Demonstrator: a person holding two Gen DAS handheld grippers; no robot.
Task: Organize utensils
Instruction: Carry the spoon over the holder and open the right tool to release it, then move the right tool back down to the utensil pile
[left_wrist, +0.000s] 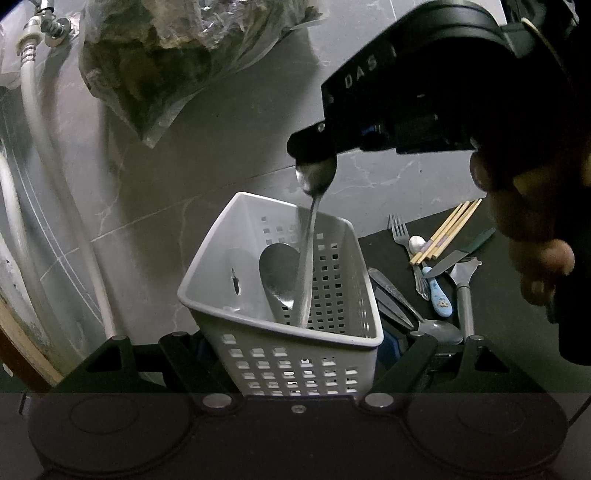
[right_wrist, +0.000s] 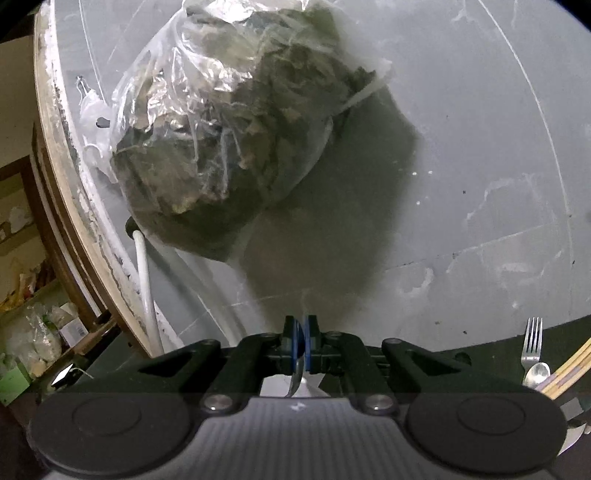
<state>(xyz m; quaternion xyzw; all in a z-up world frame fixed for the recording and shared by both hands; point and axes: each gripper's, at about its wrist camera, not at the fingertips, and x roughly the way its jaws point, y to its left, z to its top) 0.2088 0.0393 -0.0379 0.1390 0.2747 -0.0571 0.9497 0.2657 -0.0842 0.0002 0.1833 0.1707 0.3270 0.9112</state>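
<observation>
Inside basket (left_wrist: 284, 362) rim, spoon (left_wrist: 308, 258).

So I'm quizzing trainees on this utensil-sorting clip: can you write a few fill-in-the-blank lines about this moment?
1. The right gripper pinches the spoon by its ____.
2. The spoon's handle hangs down into the white ____.
3. The left gripper grips the basket by its near ____.
4. The fork lies beside the wooden ____.

Missing words: bowl; basket; wall; chopsticks
</observation>
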